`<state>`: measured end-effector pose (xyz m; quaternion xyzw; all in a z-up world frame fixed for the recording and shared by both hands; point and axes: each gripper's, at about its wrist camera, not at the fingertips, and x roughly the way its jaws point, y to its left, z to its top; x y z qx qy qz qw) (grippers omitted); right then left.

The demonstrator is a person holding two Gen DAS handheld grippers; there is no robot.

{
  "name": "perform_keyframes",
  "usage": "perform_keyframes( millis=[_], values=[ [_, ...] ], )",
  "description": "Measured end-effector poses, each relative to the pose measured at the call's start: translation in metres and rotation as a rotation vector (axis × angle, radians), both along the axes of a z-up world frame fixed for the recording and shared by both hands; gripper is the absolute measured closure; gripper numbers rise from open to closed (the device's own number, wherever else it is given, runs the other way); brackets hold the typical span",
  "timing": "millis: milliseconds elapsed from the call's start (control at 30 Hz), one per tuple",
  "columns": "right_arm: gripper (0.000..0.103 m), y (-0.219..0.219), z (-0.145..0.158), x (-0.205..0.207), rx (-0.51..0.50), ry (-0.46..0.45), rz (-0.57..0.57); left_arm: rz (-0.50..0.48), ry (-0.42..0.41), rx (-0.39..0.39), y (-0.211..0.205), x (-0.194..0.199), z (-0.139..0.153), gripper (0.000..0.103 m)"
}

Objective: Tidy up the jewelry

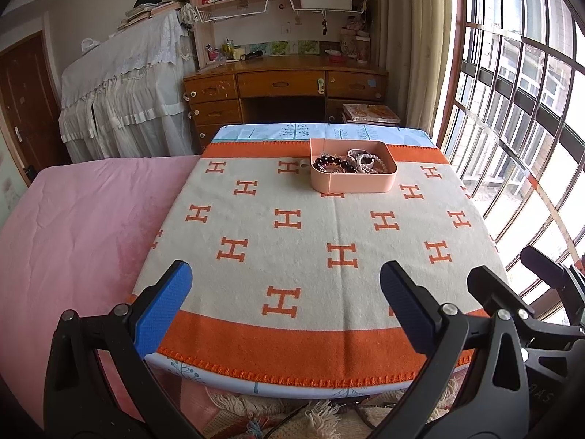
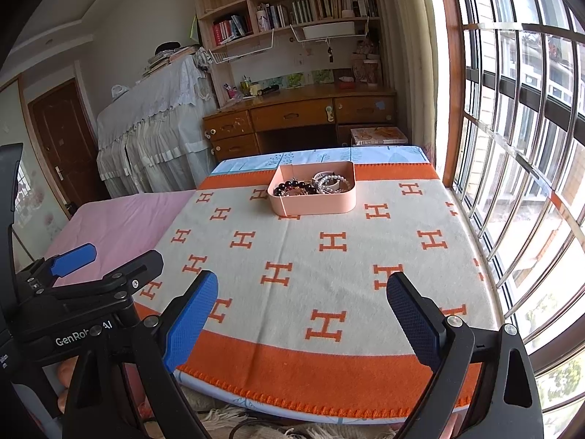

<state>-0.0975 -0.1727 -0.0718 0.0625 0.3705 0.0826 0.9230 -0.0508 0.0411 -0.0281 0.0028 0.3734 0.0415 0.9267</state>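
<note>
Both tools, left and right, spread and empty; tangled jewelry in pink tray, pieces indistinct.

A cream blanket patterned with orange H motifs and banded in orange at its near and far ends covers a table whose pale blue cloth, printed with small plant designs, shows along the edges. On it sits a peach-pink tray holding jewelry in dark reddish-brown beads, white pearls and silvery pieces, while the left gripper and the right gripper each show black arms with blue textured pads. A pink sheet lies beside the table, with a white lace cover and a brown wooden desk behind.
</note>
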Motion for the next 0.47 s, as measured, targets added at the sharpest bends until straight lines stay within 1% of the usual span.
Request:
perform_keyframes(
  millis=[133,367,467],
  values=[
    [0.008,0.001,-0.007,0.002,0.003,0.008,0.002,0.000,0.008,-0.003,0.001,0.001,-0.002,0.001],
    [0.008,0.001,-0.007,0.002,0.005,0.011,0.001,-0.001,0.016,-0.006,0.001,0.004,-0.005,0.001],
    [0.008,0.003,-0.013,0.003,0.008,0.017,0.003,-0.003,0.022,-0.008,0.001,0.005,-0.007,0.001]
  ],
)
